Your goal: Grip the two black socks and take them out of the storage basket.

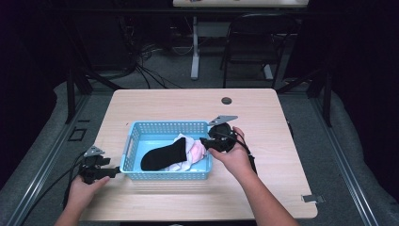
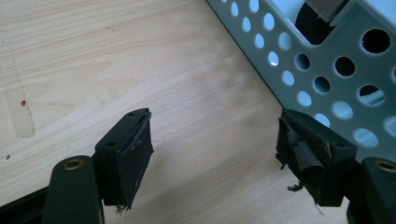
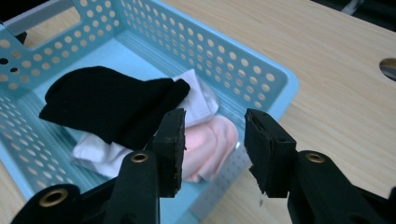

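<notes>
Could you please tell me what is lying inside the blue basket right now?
Inside the blue basket a black sock lies on top of a white cloth, with a pink cloth beside it. Whatever lies beneath these is covered.

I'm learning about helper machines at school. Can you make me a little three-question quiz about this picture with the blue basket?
1. True or false: the black sock lies inside the blue basket.
2. Which claw is beside the basket's left end? A) left claw B) right claw
3. Fill in: under the black sock lie white and ____ cloths.

Key: 1 true. 2 A. 3 pink.
</notes>
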{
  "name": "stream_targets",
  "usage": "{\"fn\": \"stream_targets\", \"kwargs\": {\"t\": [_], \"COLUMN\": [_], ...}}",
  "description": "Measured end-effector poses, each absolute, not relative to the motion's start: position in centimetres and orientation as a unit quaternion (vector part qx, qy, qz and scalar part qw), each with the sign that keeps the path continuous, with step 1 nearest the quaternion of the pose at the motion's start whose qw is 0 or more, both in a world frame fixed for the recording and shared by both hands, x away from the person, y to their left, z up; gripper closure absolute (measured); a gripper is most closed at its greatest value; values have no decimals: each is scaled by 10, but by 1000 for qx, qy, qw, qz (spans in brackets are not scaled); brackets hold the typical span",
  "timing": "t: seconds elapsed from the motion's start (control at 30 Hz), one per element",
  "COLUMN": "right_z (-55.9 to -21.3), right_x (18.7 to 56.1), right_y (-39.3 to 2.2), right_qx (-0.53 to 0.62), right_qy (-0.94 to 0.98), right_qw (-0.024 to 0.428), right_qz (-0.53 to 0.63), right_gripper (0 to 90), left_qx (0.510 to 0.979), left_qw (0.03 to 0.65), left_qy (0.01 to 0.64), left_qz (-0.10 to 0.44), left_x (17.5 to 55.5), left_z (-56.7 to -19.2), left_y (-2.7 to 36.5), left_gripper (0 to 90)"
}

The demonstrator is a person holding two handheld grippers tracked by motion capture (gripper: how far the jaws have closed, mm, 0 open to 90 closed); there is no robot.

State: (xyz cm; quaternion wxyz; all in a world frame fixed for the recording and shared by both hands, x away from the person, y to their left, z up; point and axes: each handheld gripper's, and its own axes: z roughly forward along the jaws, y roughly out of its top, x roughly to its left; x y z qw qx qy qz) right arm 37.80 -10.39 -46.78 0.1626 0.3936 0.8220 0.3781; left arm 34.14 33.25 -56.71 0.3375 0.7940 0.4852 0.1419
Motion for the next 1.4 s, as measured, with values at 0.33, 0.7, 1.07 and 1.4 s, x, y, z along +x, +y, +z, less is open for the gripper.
{"fn": "stream_targets", "kwargs": {"t": [0.33,0.7,1.07,1.4], "right_z": [-470,-480,-498,-517], "right_x": [395,410,430,440], "right_y": [-75,-48,-25,-16], "right_qx": [390,396,417,453], "right_qy": [829,831,835,827], "right_qw": [147,136,97,74], "right_qz": [372,367,345,325], "right_gripper": [585,586,549,497], "left_qx": [794,793,793,794], "left_qw": [338,339,340,341], "left_qy": [485,485,484,483], "left_qz": [142,142,143,143], "left_x": [342,342,342,342], "left_z": [-567,-567,-566,-566], "left_y": [333,332,333,333], "left_gripper": [267,266,266,266]}}
